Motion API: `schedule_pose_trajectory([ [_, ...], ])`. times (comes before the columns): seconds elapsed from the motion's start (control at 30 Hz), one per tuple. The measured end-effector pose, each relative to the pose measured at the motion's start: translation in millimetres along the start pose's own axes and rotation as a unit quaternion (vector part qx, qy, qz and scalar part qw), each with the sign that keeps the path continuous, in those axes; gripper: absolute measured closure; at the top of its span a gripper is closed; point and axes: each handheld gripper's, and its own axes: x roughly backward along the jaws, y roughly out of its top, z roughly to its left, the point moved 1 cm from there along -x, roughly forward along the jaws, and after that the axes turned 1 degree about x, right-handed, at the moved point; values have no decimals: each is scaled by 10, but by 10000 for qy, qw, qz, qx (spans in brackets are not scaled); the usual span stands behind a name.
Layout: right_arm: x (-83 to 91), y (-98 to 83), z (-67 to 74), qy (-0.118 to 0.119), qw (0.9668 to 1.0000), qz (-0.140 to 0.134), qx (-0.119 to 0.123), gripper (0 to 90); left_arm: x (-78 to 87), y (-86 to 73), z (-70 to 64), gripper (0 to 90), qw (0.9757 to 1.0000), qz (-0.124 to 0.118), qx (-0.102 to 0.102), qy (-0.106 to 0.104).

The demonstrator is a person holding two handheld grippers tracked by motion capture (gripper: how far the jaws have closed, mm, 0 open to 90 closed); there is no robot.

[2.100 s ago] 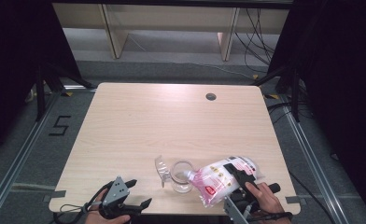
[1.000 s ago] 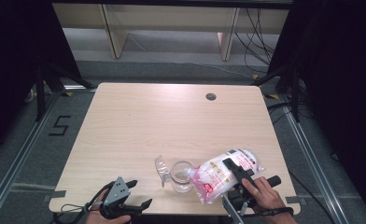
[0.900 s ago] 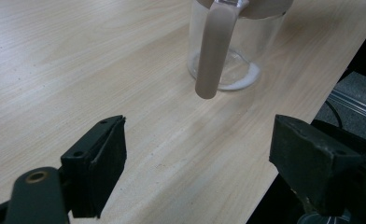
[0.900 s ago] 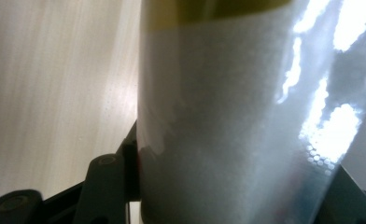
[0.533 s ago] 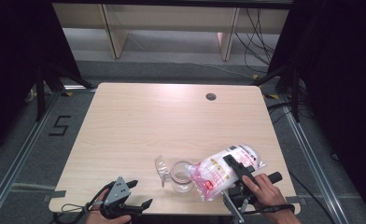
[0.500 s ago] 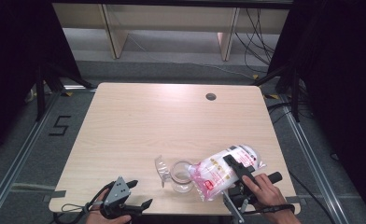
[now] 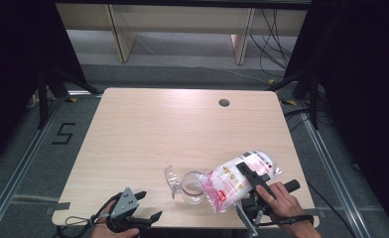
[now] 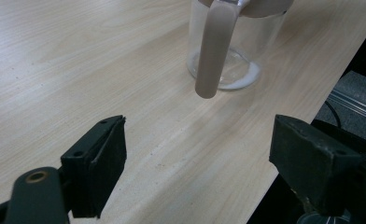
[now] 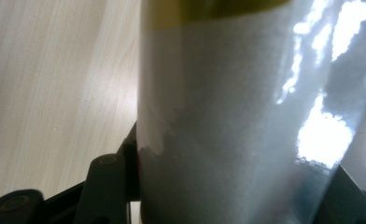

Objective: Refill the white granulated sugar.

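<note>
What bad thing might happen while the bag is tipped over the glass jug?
The right gripper holds the bag tilted over the glass jug, so its contents might miss the mouth and spill on the table. The open left gripper isn't steadying the jug, which stands near the table edge.

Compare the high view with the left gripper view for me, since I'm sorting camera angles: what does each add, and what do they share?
The high view adds the pink-and-white bag tilted over the jar's mouth, clamped in the right tongs, plus the round hole in the far edge of the table. The left gripper view adds a close look at the handle and a white layer in the jar's bottom. Both share the glass jar and the open left tongs.
</note>
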Motion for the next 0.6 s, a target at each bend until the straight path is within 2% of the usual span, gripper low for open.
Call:
schedule_pose_trajectory([
  [0.03,8,0,6,22,10000,54,-40,488,0,4,-5,183,10000,-43,-15,-33],
  [0.07,0,2,-16,-40,9999,-31,105,488,3,9,8,184,9999,-46,-123,-41],
  [0.17,7,5,-1,15,10000,20,-46,489,6,6,11,184,9999,-22,-100,-13],
  [0.2,16,9,-7,-10,10000,60,-14,489,6,6,9,183,10000,-20,-93,-15],
  [0.23,-2,13,-27,-84,9998,-79,130,489,6,6,9,184,10000,-20,-93,-15],
  [0.27,5,21,-36,-55,9998,-15,198,489,5,8,8,184,9999,-47,-107,-31],
  [0.3,4,21,-17,-7,9999,4,109,489,7,8,13,183,9999,-26,-122,-14],
  [0.4,16,27,8,-30,10000,71,49,490,5,7,10,183,9999,-43,-97,-22],
  [0.43,-1,33,-17,-80,9996,-40,253,490,8,7,12,184,9999,-24,-113,-12],
  [0.47,-1,33,-17,-80,9996,-40,253,490,8,7,12,184,9999,-24,-113,-12],
  [0.5,-4,38,-26,-110,9993,-51,368,491,8,7,12,184,9999,-31,-124,-17],
  [0.6,-3,39,-19,-152,9991,-47,399,491,6,6,9,184,9999,-52,-93,-25],
])
